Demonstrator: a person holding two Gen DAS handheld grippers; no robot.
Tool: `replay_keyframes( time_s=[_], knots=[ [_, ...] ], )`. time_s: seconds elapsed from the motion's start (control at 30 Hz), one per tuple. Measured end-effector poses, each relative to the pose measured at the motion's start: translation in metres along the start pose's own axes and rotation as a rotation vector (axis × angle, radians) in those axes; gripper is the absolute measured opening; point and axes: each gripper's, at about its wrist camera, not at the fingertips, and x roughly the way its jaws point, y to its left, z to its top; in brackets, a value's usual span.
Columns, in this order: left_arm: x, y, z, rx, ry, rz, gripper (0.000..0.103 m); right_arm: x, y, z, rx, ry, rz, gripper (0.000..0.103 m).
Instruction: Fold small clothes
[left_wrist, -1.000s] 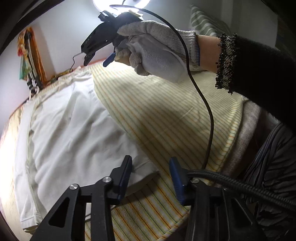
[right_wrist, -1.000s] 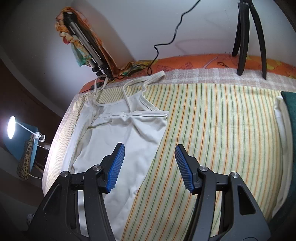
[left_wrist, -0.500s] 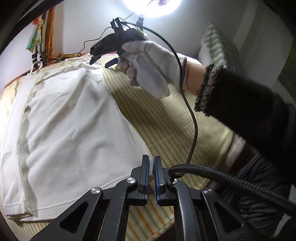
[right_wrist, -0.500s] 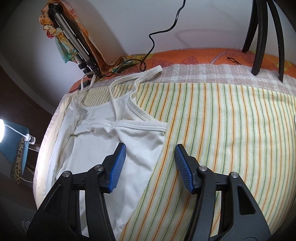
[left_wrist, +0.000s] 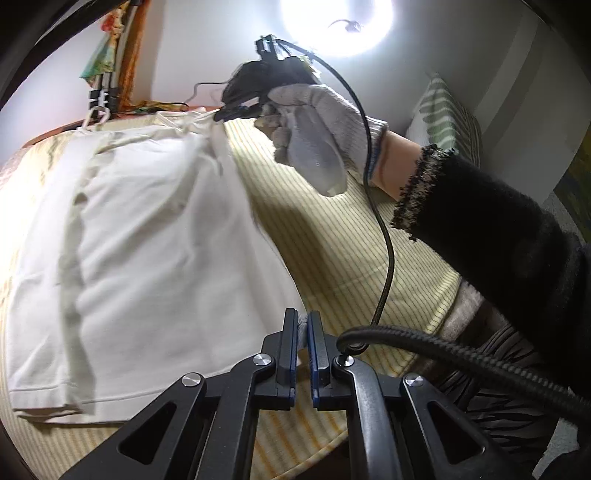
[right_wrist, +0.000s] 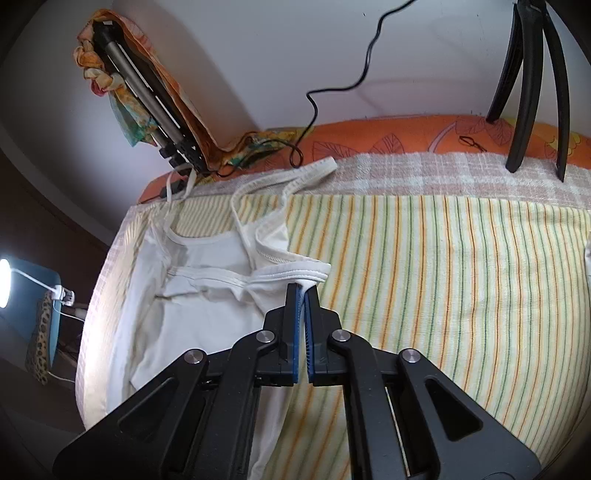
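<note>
Right tool (right_wrist: 303, 291) now clamping camisole (right_wrist: 207, 295).

The bed (right_wrist: 461, 266) wears a striped sheet (right_wrist: 424, 295), yellow with thin green and orange lines, running ahead of and to the right of the right-hand jaws. Beyond it, farther ahead, lies a checked blanket (right_wrist: 406, 173) and past that an orange leaf-print cover (right_wrist: 369, 136) against the wall. A white camisole (left_wrist: 147, 240) lies flat on the sheet, spreading ahead and to the left of the left-hand jaws, its hem nearest them. Its thin straps (right_wrist: 258, 192) trail forward onto the checked blanket. Black tripod legs (right_wrist: 524, 110) stand on the bed, well ahead and to the right of the right-hand jaws.
</note>
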Motion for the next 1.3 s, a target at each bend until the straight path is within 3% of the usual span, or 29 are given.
replay_keyframes(
  time_s=[0.3, 0.73, 1.1, 1.23, 1.3],
  knots=[
    [-0.027, 0.036, -0.011, -0.084, -0.037, 0.032, 0.002, 0.003, 0.043, 0.008, -0.016, -0.017, 0.01, 0.004],
    [-0.054, 0.097, -0.037, -0.216, -0.042, 0.122, 0.002, 0.06, 0.103, 0.001, -0.093, 0.016, 0.002, 0.003],
    [-0.048, 0.099, -0.047, -0.202, 0.003, 0.138, 0.002, 0.093, 0.123, -0.011, -0.165, 0.064, -0.027, 0.004],
    [-0.05, 0.097, -0.046, -0.194, 0.004, 0.145, 0.027, 0.086, 0.118, -0.01, -0.144, 0.058, -0.012, 0.008],
    [-0.054, 0.095, -0.046, -0.173, -0.006, 0.158, 0.028, 0.072, 0.113, -0.008, -0.113, 0.041, 0.014, 0.015]
  ],
)
